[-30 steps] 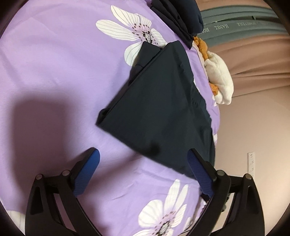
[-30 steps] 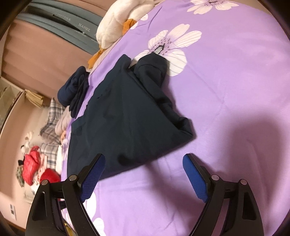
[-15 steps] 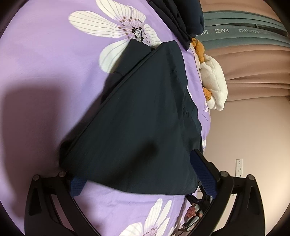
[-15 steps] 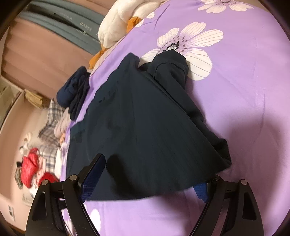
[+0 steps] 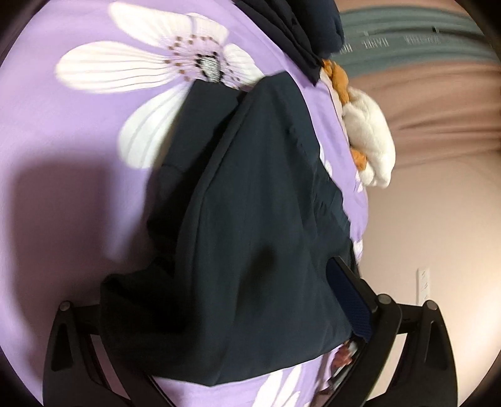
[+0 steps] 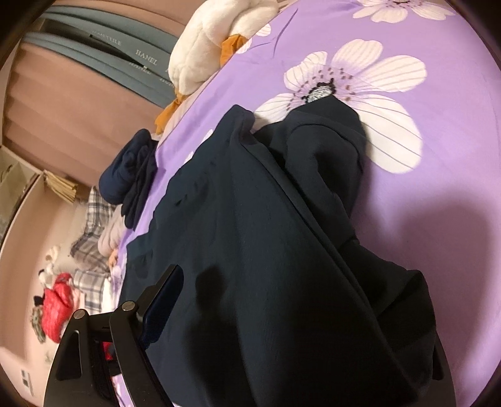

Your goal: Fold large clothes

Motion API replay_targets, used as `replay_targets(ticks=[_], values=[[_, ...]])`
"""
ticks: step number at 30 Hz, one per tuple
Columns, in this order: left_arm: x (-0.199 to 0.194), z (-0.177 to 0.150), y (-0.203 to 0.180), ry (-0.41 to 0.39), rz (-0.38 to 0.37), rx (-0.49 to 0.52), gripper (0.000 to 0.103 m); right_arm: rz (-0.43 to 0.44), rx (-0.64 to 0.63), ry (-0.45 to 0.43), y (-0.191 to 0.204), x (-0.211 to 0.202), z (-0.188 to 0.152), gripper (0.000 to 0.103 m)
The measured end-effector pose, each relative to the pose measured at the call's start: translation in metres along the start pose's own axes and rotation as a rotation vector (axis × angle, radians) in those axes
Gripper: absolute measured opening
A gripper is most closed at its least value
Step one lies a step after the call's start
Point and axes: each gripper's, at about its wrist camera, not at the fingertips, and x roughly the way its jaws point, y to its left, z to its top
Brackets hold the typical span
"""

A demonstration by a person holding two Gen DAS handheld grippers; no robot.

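Note:
A dark navy garment [image 5: 256,219], partly folded, lies on a purple bedsheet with white flowers [image 5: 62,150]; it also fills the right wrist view [image 6: 281,250]. My left gripper [image 5: 225,313] is open, low over the garment's near edge, and the cloth hides its left finger. Its right fingertip [image 5: 347,291] shows beside the cloth. My right gripper [image 6: 297,328] is open and straddles the garment's near end. Its left finger [image 6: 159,306] shows; the right one is hidden under cloth.
A white and orange plush toy [image 5: 369,141] lies at the bed's edge, also in the right wrist view [image 6: 213,40]. A pile of dark folded clothes [image 5: 300,28] sits beyond the garment. Plaid and red items [image 6: 59,300] lie off the bed. A pink wall [image 5: 438,219] is at right.
Both grippers have moved forward and down onto the garment's near edge. The cloth now covers one finger of each gripper. Both stay open.

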Motion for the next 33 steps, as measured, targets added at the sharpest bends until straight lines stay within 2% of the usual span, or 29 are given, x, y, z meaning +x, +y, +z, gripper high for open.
replay_targets(ticks=[5, 15, 17, 22, 29, 32, 33], values=[[0.015, 0.003, -0.016, 0.051, 0.064, 0.109, 0.099, 0.012, -0.023, 0.029, -0.001, 0.004, 0.007, 0.088], [0.030, 0.004, -0.020, 0.069, 0.099, 0.163, 0.099, -0.008, -0.077, 0.052, 0.003, 0.011, 0.013, 0.088], [0.030, 0.002, -0.023, 0.063, 0.123, 0.182, 0.095, -0.009, -0.083, 0.049, 0.004, 0.011, 0.012, 0.086], [0.028, -0.006, -0.026, 0.034, 0.206, 0.240, 0.079, -0.033, -0.103, 0.028, 0.005, 0.008, 0.007, 0.078], [0.027, -0.010, -0.029, -0.020, 0.289, 0.251, 0.065, -0.133, -0.114, 0.022, 0.014, 0.009, 0.007, 0.063], [0.026, -0.012, -0.031, -0.043, 0.312, 0.254, 0.051, -0.186, -0.138, 0.014, 0.020, 0.009, 0.005, 0.057], [0.024, -0.012, -0.031, -0.049, 0.313, 0.251, 0.040, -0.205, -0.149, 0.009, 0.023, 0.009, 0.005, 0.055]])
